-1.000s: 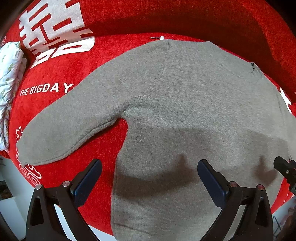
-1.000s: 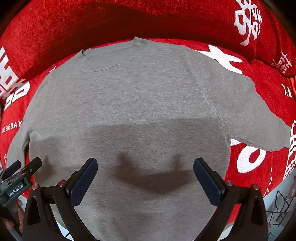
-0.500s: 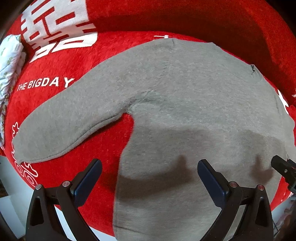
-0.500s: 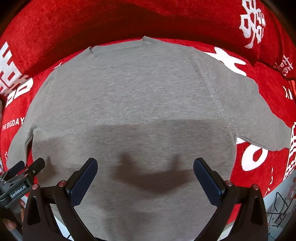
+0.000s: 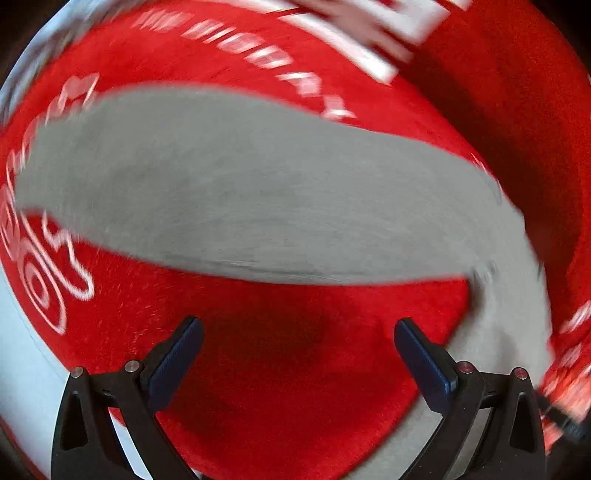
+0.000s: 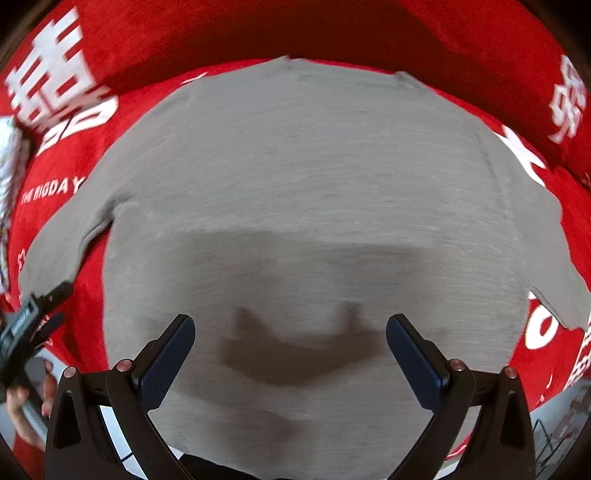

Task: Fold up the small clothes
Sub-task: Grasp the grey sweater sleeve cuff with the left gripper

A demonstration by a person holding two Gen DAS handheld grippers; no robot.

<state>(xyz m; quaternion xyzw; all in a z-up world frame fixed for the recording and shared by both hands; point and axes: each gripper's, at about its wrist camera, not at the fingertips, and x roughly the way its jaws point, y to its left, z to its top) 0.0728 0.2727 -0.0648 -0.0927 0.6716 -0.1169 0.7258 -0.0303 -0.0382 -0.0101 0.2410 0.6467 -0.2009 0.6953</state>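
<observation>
The grey sweater [image 6: 303,206] lay flat and spread on the red cover [image 6: 258,33], neck at the far side, both sleeves stretched outward.

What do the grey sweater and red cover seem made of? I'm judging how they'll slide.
Grey sweater: looks like soft matte knit, with fine ribbed rows. Red cover: seems a plush, velvety pile with printed white lettering, probably grippy.

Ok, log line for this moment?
left gripper: open, facing sleeve | right gripper: open, over grey sweater | sweater: flat, unfolded
</observation>
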